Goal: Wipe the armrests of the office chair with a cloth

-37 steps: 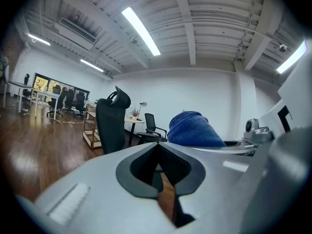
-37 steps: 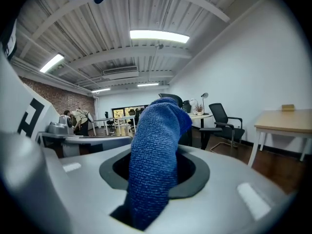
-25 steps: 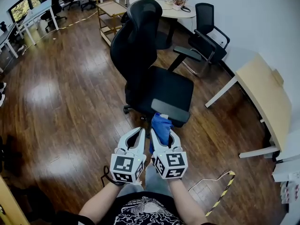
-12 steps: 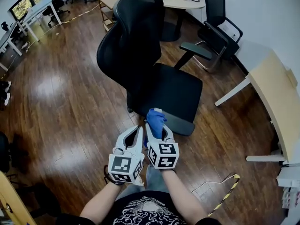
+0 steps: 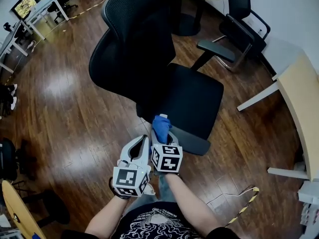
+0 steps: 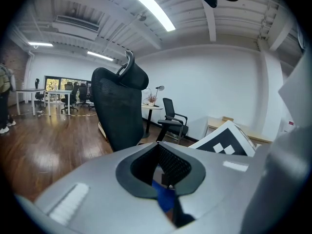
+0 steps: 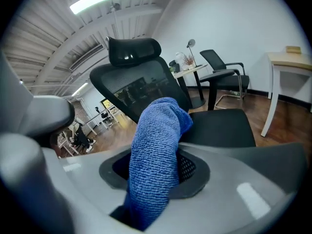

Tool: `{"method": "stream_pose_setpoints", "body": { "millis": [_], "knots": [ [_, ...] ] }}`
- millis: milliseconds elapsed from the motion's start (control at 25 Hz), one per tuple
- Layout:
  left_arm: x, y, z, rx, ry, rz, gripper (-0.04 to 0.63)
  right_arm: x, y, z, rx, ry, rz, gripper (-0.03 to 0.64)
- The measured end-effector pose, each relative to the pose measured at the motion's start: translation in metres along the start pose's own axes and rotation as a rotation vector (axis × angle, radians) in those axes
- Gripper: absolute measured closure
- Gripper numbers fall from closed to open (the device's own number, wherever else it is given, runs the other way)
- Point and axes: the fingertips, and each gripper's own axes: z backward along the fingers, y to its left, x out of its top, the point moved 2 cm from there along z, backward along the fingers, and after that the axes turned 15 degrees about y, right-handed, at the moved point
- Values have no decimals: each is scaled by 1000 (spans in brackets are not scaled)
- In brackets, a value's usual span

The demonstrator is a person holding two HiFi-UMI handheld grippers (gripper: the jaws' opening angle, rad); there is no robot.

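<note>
Cloth [image 7: 155,174] is clamped in the right gripper [image 5: 161,134]; the left gripper [image 5: 144,141] beside it is closed on nothing. The nearer armrest [image 5: 192,142] lies just ahead-right of the right gripper. Best to lay the cloth flat along it and press evenly, leaving the 2nd armrest [image 5: 215,50], far beyond, for afterwards.

The office chair [image 5: 194,98] stood directly ahead; its tall backrest [image 5: 134,49] blocked passage at the left. The near armrest [image 5: 192,141] lay just beyond the right gripper [image 5: 160,129], the path between them clear. Bare wood floor [image 5: 65,113] lay open leftward; a desk [image 5: 301,93] bounded the right.
</note>
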Motion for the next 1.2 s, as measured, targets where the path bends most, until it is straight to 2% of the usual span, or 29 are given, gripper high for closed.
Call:
{"method": "stream_pose_setpoints", "body": {
  "millis": [360, 520, 680, 920, 1200],
  "knots": [
    [10, 11, -26, 42, 15, 11, 592, -1, -7, -21, 7, 108, -52, 477],
    [10, 13, -31, 30, 26, 11, 592, -1, -16, -21, -3, 138, -104, 477],
    [11, 10, -35, -22, 37, -3, 592, 3, -23, -18, -33, 147, -146, 477],
    [7, -1, -43, -115, 54, -45, 592, 0, -39, -2, -103, 109, -194, 476],
    [7, -31, -64, -207, 75, -77, 592, -4, -77, 28, -179, 82, -249, 476]
  ]
}}
